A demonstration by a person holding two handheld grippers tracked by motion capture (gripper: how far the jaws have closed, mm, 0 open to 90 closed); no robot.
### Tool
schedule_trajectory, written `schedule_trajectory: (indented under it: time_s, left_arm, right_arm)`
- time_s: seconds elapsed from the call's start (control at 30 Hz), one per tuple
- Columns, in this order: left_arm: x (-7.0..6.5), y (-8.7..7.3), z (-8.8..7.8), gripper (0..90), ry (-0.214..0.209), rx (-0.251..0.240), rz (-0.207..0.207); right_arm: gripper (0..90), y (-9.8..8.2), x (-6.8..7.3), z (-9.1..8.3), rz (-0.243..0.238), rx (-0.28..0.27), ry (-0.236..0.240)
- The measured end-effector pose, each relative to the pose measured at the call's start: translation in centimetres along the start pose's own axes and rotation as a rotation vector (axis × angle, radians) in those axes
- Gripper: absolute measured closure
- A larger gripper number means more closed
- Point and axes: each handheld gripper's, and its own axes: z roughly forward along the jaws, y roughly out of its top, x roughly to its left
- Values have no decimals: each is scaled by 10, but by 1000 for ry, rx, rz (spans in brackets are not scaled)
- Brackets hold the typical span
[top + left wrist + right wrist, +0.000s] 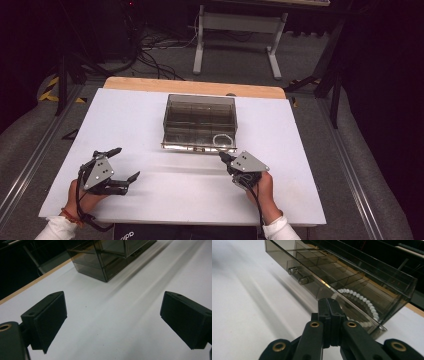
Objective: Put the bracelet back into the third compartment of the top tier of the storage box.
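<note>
Right tool (pixel 329 305) pinched shut, empty, tips at open smoky clear plastic drawer (pixel 342 287) front holding white bead string (pixel 362 300), likely to push; left tool (pixel 112 172) wide, idle on white surface (pixel 150 200)

Dim lab: white worktable (pixel 125 130), floor cables (pixel 150 55), hazard tape (pixel 50 90).

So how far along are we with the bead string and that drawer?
Done, by the look of it: the white bead string lies inside the pulled-out drawer of the smoky clear box. In hand: the right gripper, jaws shut and empty, sits by the drawer's front near its right end. The left gripper hangs open over the white table. Left, probably: pushing the drawer shut.
</note>
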Motion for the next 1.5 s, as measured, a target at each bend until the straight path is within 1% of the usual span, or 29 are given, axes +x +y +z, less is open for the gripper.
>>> schedule_trajectory:
  time_s: [0.1, 0.2, 0.3, 0.33, 0.37, 0.47, 0.57, 0.63, 0.67, 0.7, 0.8, 0.93, 1.27, 1.5]
  left_arm:
    - [0, -2, -2, 78, 2, -2, -1]
    - [0, -3, -3, 79, 1, -1, -6]
    - [0, -2, -3, 90, -4, 5, 4]
    - [0, -2, -2, 90, 2, 6, 8]
    - [-1, -2, -2, 90, -2, 4, 8]
    - [-2, -2, -1, 90, -10, 5, 10]
    - [-3, -2, 1, 90, -10, 8, 12]
    - [-4, -3, 1, 90, -11, 15, 20]
    - [-4, -3, 2, 90, -9, 17, 22]
    - [-4, -3, 2, 90, -8, 16, 20]
    - [-4, -3, 2, 90, -3, 14, 18]
    - [-3, -4, 1, 90, 3, 12, 19]
    - [-2, -4, 1, 88, 4, 14, 16]
    - [-2, -4, 3, 88, -3, 13, 15]
  right_arm:
    - [900, 3, 2, 6, 3, 5, 5]
    - [900, 8, 6, 13, -12, 7, 18]
    - [900, 11, 9, 19, -9, 10, 22]
    - [900, 12, 10, 20, -15, 9, 18]
    - [900, 13, 10, 21, -20, 9, 15]
    - [900, 14, 11, 24, -12, 8, 17]
    - [900, 16, 13, 28, -22, 14, 18]
    - [900, 16, 13, 30, -17, 18, 13]
    - [900, 16, 14, 32, -12, 17, 18]
    - [900, 16, 15, 33, -17, 16, 15]
    - [900, 17, 17, 35, -25, 19, 11]
    - [900, 17, 18, 36, -20, 14, 8]
    - [900, 18, 17, 36, -19, 8, 5]
    - [900, 19, 17, 38, -21, 5, 0]
